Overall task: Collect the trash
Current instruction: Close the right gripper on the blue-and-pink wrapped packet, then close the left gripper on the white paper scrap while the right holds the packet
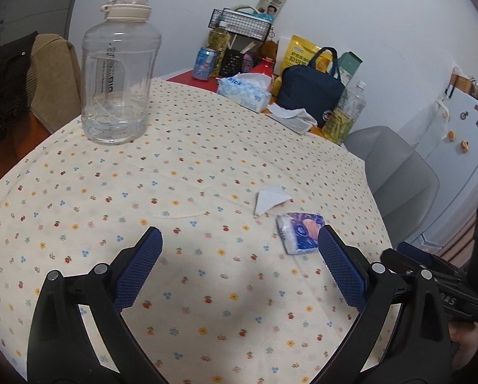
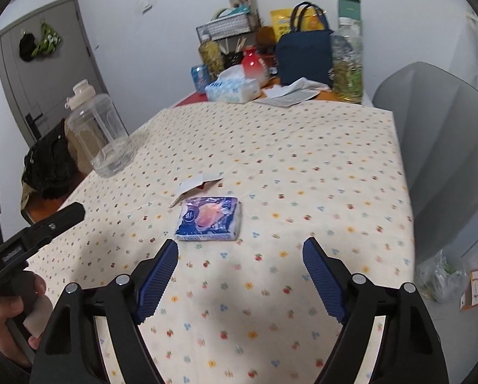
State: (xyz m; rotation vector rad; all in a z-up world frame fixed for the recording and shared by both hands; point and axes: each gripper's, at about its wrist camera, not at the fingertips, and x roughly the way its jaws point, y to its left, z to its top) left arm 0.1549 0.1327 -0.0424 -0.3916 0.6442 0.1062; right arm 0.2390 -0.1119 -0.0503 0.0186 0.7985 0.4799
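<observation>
The right gripper (image 2: 240, 249) is spread wide with nothing between its blue ribbed pads (image 2: 157, 283), hovering above the floral-print surface (image 2: 303, 166). Just beyond its left pad, toward 11 o'clock, lies the tissue pack (image 2: 209, 219): a small, flat, soft packet in blue-purple wrapping with a pale orange oval on top and white tissue showing along its edges. It lies flat and is touched by neither gripper. Right behind it, at 12 o'clock from the pack, sits a torn scrap of white paper (image 2: 195, 187), one corner folded up, close to the pack or just touching it.

The left gripper (image 1: 239, 233) is likewise released, its pads far apart and empty. In its view the tissue pack (image 1: 298, 232) lies at 2 o'clock, close beside the tip of the right-hand pad (image 1: 341, 267); whether they touch I cannot tell. The paper scrap (image 1: 269, 201) is just past it.

Farther out at 10 o'clock stands an upright clear water jug (image 1: 120, 73) with a cream lid.
</observation>
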